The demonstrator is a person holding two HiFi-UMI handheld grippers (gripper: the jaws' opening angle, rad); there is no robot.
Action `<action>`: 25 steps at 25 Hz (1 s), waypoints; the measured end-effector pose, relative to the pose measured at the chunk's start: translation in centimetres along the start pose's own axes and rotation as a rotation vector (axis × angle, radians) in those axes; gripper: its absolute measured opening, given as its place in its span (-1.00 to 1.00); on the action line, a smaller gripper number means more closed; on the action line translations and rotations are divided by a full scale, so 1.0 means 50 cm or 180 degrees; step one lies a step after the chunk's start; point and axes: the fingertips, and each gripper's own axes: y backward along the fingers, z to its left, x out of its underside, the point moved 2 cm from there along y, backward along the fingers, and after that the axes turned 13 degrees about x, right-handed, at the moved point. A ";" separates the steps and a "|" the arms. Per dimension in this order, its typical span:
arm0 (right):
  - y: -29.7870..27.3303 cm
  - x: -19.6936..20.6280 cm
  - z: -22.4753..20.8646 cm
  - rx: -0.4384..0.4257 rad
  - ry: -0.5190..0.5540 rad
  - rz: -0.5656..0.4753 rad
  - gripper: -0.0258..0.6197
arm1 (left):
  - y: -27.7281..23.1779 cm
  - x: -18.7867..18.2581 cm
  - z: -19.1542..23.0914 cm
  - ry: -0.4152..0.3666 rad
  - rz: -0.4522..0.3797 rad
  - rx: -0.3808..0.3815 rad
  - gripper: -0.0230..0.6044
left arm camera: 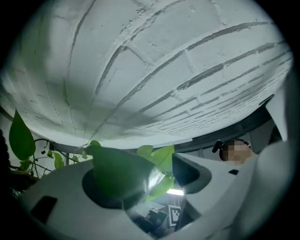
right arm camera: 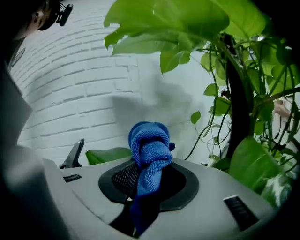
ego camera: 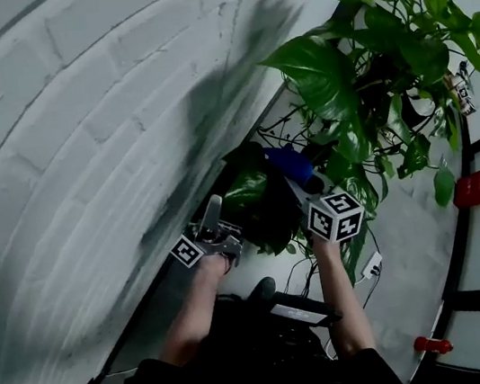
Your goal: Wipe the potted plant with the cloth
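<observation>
Your left gripper (left arm camera: 152, 176) has its jaws apart, with a leaf (left arm camera: 119, 171) lying between them. Your right gripper (right arm camera: 145, 176) clamps the cloth (right arm camera: 149, 150). That leaf lies just left of the cloth, and the plant (ego camera: 366, 74) rises to the right

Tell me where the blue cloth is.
The blue cloth is pinched in the jaws of the right gripper, centre of the right gripper view, with the white brick wall behind and the potted plant to its right.

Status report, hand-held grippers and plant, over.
Right hand-held gripper shut on blue cloth. Left hand-held gripper open, leaf between jaws. Nothing blocking the plant.
</observation>
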 end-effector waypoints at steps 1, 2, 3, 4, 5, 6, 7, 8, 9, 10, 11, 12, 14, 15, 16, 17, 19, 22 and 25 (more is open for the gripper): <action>-0.010 0.011 0.012 -0.0057 0.0017 0.0074 -0.55 | 0.000 0.002 -0.003 0.0011 0.0021 0.0008 0.10; -0.015 0.019 0.026 -0.0117 0.0036 0.0120 -0.55 | 0.000 0.004 -0.006 0.0017 0.0041 0.0015 0.09; -0.017 0.024 0.040 -0.0175 0.0060 0.0143 -0.55 | 0.001 0.004 -0.008 0.0019 0.0056 0.0022 0.09; -0.017 0.027 0.054 -0.0229 0.0091 0.0156 -0.55 | 0.001 0.004 -0.010 0.0018 0.0062 0.0025 0.08; -0.018 0.030 0.067 -0.0279 0.0126 0.0167 -0.55 | 0.003 0.003 -0.012 0.0016 0.0058 0.0025 0.08; -0.019 0.034 0.081 -0.0333 0.0160 0.0182 -0.55 | 0.004 0.002 -0.013 0.0016 0.0048 0.0023 0.08; -0.019 0.040 0.095 -0.0396 0.0190 0.0203 -0.55 | 0.006 0.002 -0.014 0.0018 0.0036 0.0019 0.08; -0.020 0.046 0.111 -0.0471 0.0216 0.0229 -0.55 | 0.009 0.002 -0.015 0.0021 0.0025 0.0012 0.08; -0.019 0.053 0.127 -0.0551 0.0240 0.0256 -0.55 | 0.012 0.002 -0.015 0.0027 0.0014 0.0003 0.08; -0.017 0.058 0.142 -0.0630 0.0265 0.0278 -0.55 | 0.015 0.003 -0.015 0.0036 0.0003 -0.0006 0.08; -0.014 0.063 0.158 -0.0706 0.0288 0.0292 -0.55 | 0.017 0.004 -0.015 0.0046 -0.0004 -0.0013 0.08; -0.010 0.065 0.171 -0.0780 0.0305 0.0296 -0.55 | 0.020 0.005 -0.015 0.0053 -0.0010 -0.0016 0.08; 0.006 0.062 0.193 -0.0915 0.0315 0.0271 -0.55 | 0.022 0.006 -0.015 0.0058 -0.0022 -0.0018 0.08; 0.017 0.055 0.199 -0.0963 0.0309 0.0239 -0.55 | 0.023 0.006 -0.016 0.0061 -0.0031 -0.0023 0.08; 0.032 0.043 0.200 -0.0989 0.0294 0.0184 -0.55 | 0.024 0.006 -0.015 0.0065 -0.0040 -0.0030 0.08; 0.048 0.026 0.195 -0.0988 0.0268 0.0100 -0.55 | 0.024 0.006 -0.015 0.0069 -0.0046 -0.0037 0.08; 0.084 -0.025 0.165 -0.0858 0.0194 -0.0158 -0.55 | 0.025 0.005 -0.013 0.0079 -0.0052 -0.0047 0.08; 0.128 -0.111 0.069 -0.0316 0.0092 -0.0568 -0.55 | 0.022 0.004 -0.012 0.0095 -0.0055 -0.0042 0.07; 0.135 -0.138 -0.021 0.0167 -0.0009 -0.0637 -0.55 | 0.018 0.001 -0.012 0.0083 -0.0074 -0.0029 0.07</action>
